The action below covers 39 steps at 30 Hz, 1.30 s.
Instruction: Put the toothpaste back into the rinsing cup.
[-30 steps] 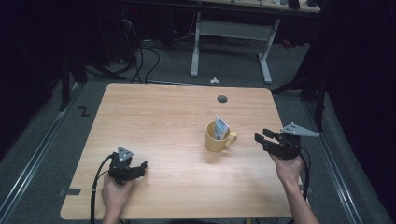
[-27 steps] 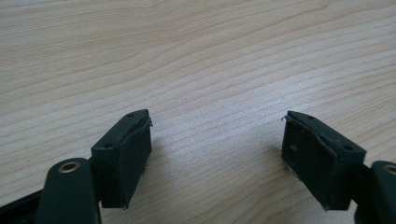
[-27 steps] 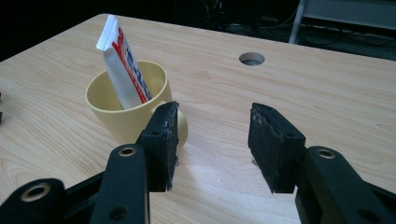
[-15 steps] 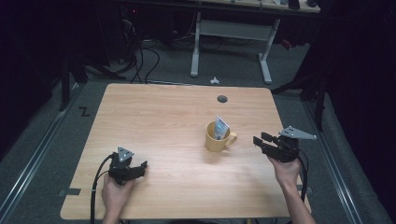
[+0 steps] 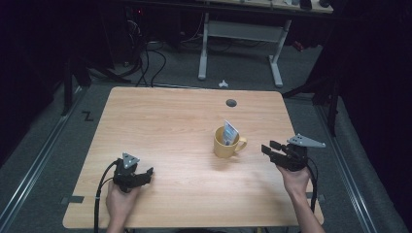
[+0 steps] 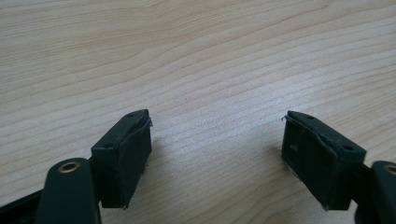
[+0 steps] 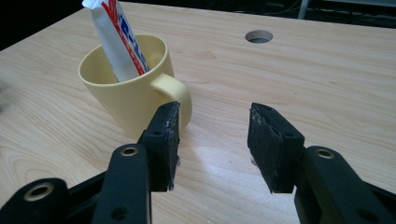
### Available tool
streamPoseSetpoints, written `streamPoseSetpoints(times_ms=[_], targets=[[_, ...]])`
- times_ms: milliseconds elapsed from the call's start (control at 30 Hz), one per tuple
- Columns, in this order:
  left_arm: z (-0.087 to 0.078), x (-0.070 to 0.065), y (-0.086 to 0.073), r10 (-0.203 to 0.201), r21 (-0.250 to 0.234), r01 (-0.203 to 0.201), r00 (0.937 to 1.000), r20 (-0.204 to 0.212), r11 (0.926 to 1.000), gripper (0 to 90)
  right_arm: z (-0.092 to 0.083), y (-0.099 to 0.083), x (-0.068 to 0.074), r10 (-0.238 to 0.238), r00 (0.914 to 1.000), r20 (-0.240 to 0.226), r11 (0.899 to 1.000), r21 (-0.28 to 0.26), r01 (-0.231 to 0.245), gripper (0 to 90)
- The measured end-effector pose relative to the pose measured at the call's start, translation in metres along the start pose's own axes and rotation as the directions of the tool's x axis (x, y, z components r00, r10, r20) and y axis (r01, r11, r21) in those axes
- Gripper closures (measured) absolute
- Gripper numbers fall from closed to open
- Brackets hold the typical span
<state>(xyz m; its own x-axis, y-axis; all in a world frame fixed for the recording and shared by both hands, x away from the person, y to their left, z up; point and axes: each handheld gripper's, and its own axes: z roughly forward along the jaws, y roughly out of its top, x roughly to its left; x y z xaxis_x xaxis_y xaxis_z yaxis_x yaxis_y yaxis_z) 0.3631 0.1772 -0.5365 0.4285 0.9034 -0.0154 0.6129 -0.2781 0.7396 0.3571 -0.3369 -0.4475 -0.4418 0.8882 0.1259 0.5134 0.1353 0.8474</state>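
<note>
High view, table (image 5: 160, 116): pale wood, a round hole (image 5: 231, 103) near its far edge.
High view, mug (image 5: 226, 142): yellow, upright, right of centre, handle turned to my right side; a tube (image 5: 230, 132) stands in it, leaning on the rim.
High view, my left gripper (image 5: 145, 173): low over the near left of the table, well apart from the mug.
High view, my right gripper (image 5: 267, 147): near the mug's handle side, not touching it.
Left gripper view, my left gripper (image 6: 215, 149): jaws wide apart, nothing between them but bare wood.
Right gripper view, my right gripper (image 7: 213, 140): jaws apart and empty, held just above the table.
Right gripper view, mug (image 7: 130, 84): just ahead and left of my jaws; handle (image 7: 175, 93) faces me.
Right gripper view, tube (image 7: 119, 39): white with red and blue print, top end out of frame.
Handling, mug: I judge it stiff, glazed and likely slippery, breakable if knocked; best taken by the handle or across the rim wall.
Handling, tube: I judge it light and soft; pinch it flat on its upper part.
</note>
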Motion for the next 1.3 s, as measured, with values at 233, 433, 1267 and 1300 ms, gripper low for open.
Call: streamPoseSetpoints(times_ms=[233, 433, 1267, 1300], targets=[[0.0, 0.0, 0.0, 0.0, 0.0, 0.0, 1.0, 0.0, 1.0, 24.2, 0.005, -0.006, 0.0, 0.003, 1.0, -0.001, 1.0, 0.014, -0.003, 53.7], [0.0, 0.0, 0.0, 0.0, 0.0, 0.0, 1.0, -0.001, 1.0, 24.2, 0.009, -0.008, 0.002, -0.01, 1.0, 0.002, 1.0, 0.026, 0.009, 53.6], [0.0, 0.0, 0.0, 0.0, 0.0, 0.0, 1.0, -0.001, 1.0, 24.2, 0.032, -0.022, 0.0, -0.011, 0.9996, 0.026, 0.997, 0.079, 0.009, 53.5], [0.0, 0.0, 0.0, 0.0, 0.0, 0.0, 1.0, 0.0, 1.0, 24.2, 0.032, -0.022, 0.0, -0.011, 0.9996, 0.026, 0.997, 0.079, 0.009, 53.5]])
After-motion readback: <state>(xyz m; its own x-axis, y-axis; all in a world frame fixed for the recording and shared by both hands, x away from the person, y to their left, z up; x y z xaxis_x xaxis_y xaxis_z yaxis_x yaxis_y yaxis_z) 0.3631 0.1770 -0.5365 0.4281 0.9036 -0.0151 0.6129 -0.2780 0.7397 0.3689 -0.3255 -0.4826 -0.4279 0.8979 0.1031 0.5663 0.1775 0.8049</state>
